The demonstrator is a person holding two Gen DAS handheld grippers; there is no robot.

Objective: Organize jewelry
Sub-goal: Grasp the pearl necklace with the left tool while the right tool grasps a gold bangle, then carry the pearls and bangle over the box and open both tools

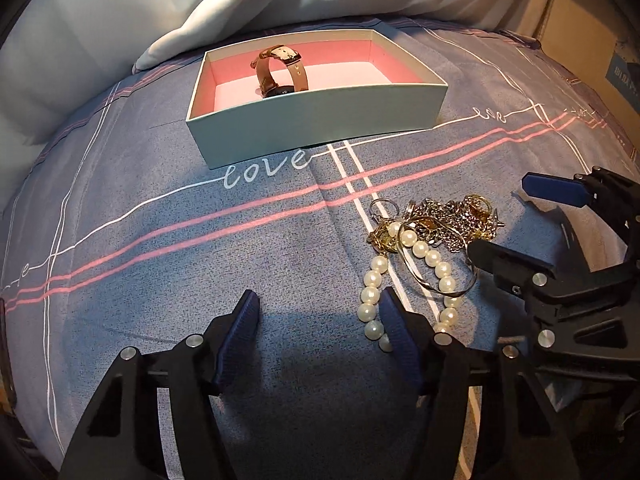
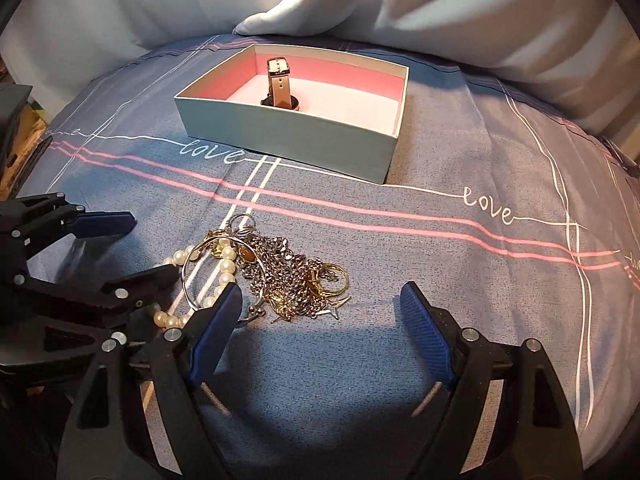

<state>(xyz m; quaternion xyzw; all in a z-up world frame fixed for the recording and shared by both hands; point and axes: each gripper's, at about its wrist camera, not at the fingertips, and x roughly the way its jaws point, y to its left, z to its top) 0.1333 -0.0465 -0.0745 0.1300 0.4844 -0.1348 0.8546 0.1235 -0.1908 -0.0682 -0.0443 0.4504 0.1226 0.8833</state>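
Observation:
A pale green box (image 1: pixel 320 112) with a pink lining stands open on the bed; it also shows in the right wrist view (image 2: pixel 280 136). A brown-strapped watch (image 1: pixel 280 70) stands inside it (image 2: pixel 280 88). A tangled pile of jewelry lies in front: a pearl bracelet (image 1: pixel 420 252) (image 2: pixel 226 264), silver chains (image 1: pixel 452 220) (image 2: pixel 280 268), a thin bangle (image 2: pixel 192 256) and gold rings (image 2: pixel 332 278). My left gripper (image 1: pixel 318 300) is open and empty, just left of the pearls. My right gripper (image 2: pixel 320 296) is open and empty, its left finger at the pile's near edge.
The bed has a blue-grey sheet (image 1: pixel 160 220) with pink and white lines and the word "love". White pillows (image 1: pixel 100 20) lie behind the box. A cardboard box (image 1: pixel 592 40) stands at the far right, dark objects (image 2: pixel 12 108) at the bed's left edge.

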